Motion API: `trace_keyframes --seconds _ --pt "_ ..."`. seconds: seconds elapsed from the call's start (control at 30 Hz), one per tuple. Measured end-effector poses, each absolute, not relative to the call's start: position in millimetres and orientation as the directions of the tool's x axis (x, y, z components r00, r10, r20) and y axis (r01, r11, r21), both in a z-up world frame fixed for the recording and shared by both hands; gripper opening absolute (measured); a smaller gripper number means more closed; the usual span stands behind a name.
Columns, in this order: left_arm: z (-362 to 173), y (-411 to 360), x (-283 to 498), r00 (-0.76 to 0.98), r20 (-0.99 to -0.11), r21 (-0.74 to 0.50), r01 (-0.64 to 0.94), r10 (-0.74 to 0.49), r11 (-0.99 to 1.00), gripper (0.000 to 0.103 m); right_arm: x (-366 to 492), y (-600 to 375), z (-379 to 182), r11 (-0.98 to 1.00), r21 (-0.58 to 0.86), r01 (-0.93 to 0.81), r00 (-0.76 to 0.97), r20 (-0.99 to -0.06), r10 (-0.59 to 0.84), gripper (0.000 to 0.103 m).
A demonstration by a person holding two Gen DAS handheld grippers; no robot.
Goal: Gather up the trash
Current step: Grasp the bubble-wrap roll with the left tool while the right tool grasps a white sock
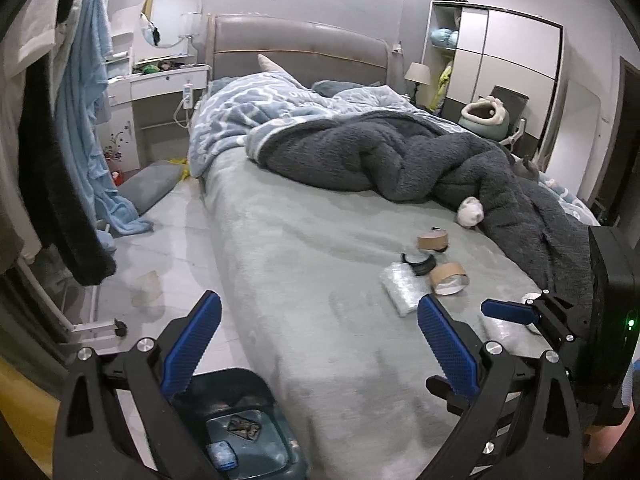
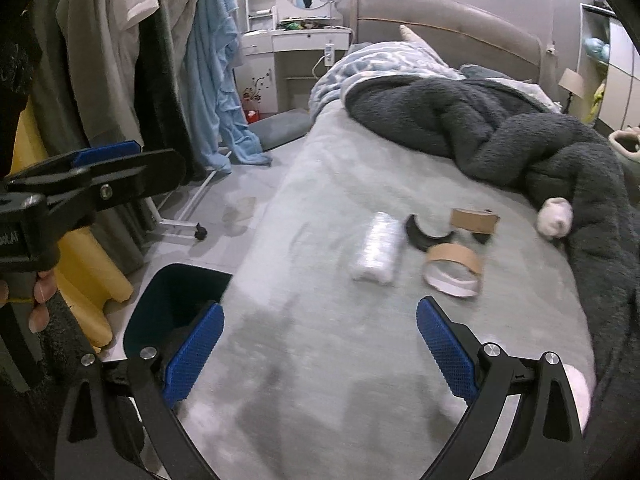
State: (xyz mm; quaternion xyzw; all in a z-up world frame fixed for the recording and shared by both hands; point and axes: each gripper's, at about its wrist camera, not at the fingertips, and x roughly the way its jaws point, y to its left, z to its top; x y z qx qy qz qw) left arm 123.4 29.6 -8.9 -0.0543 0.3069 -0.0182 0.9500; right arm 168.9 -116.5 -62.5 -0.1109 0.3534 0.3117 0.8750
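The bin [image 2: 176,304] is partly hidden behind the bed [image 2: 320,320]; its contents [image 1: 242,428] are unidentifiable.

On the bed [image 2: 320,340], a plastic-wrapped bundle [image 2: 376,250] is lying left of two cardboard tape rings [image 2: 454,268], with a rumpled blanket [image 2: 500,136] lying behind them. A trash bin [image 2: 172,308] is standing on the floor just beside the bed's left edge, and clothes [image 2: 120,60] are hanging further left.

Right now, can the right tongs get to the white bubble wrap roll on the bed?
Probably yes. The right tongs are open, and only bare bedsheet lies between them and the bubble wrap roll. The cardboard tape ring sits beside the roll, not in the way.
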Motion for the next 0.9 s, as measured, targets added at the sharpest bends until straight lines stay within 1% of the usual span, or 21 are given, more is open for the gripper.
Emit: trace_keyframes --seconds 0.13,0.53,0.7,0.9 --pt "-10.6 14.3 128.7 0.804 -0.583 -0.133 0.049 -0.118 0.99 0.1 172.5 -136.8 -58.7 0.797 -0.003 -0.604 0.589 -0.674 0.445 0.098" --pt "-24.8 -28.9 152.5 0.769 -0.614 -0.119 0.133 -0.178 0.984 0.1 188.9 -204.9 -65.2 0.848 -0.014 -0.53 0.632 -0.673 0.384 0.098" --pt "-32.3 -38.7 164.8 0.745 -0.631 -0.135 0.167 -0.215 0.977 0.1 192.9 -225.4 -62.9 0.853 -0.044 -0.52 0.655 -0.662 0.365 0.098" --pt "-38.8 -46.7 181.8 0.731 -0.633 -0.158 0.203 -0.256 0.967 0.1 200.3 -252.7 -69.6 0.869 -0.051 -0.491 0.661 -0.672 0.334 0.098"
